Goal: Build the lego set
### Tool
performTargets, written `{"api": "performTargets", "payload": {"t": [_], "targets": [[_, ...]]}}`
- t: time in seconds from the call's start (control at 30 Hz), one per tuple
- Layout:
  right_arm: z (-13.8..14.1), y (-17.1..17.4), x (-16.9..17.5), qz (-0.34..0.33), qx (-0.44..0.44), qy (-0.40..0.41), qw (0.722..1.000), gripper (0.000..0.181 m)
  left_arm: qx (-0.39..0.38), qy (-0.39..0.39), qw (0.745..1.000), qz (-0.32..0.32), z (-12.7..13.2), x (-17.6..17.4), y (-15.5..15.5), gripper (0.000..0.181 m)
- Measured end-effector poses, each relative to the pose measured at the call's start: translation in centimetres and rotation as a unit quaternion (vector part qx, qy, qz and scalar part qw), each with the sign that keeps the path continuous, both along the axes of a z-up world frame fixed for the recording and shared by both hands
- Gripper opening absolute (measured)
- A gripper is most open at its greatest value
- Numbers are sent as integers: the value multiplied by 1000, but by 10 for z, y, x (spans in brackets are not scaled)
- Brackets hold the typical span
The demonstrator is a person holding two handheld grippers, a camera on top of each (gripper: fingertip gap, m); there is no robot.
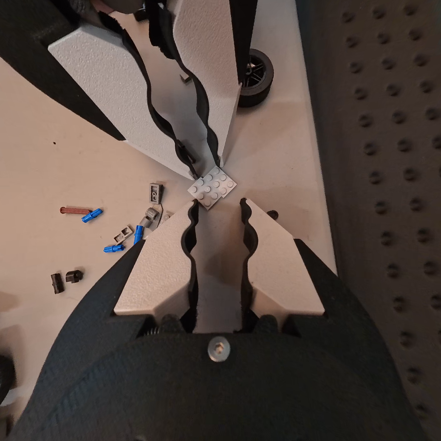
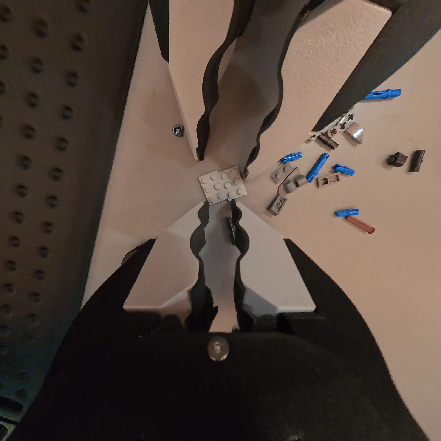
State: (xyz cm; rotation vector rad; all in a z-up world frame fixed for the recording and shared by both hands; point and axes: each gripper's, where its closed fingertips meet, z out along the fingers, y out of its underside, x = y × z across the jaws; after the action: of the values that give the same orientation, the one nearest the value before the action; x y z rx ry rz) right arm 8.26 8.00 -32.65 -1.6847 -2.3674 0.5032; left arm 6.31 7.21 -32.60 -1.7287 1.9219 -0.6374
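The light grey studded plate (image 1: 212, 188) lies flat on the worktop (image 1: 47, 167) between your two tools. Your left tool (image 1: 218, 201) stands apart just near it; your right tool (image 2: 219, 202) is narrowly apart at its edge. Blue pins (image 2: 317, 167) lie scattered beside.

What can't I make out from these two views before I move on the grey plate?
- Wheel: left wrist view only, partly behind the right gripper.
- Parts beside the grey plate: some lie under the left gripper in the right wrist view.
- Small black piece: against one right gripper finger; whether it is gripped is unclear.
- Plate underside and its contact with the table: hidden in both views.
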Motion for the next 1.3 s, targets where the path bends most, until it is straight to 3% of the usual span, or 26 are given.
{"api": "performTargets", "payload": {"t": [0.37, 0.67, 1.3], "targets": [[0, 0, 0, -1, -6, 4, 1000, 17, 8, -4, 1000, 17, 0, 1, 1, 36], [0, -2, -1, 0, -11, 9, 1000, 16, 14, -9, 999, 33, 0, 3, 3, 25], [1, -4, -1, 8, -14, 12, 1000, 14, 26, -8, 999, 38, 1, 1, 6, 21]]}}
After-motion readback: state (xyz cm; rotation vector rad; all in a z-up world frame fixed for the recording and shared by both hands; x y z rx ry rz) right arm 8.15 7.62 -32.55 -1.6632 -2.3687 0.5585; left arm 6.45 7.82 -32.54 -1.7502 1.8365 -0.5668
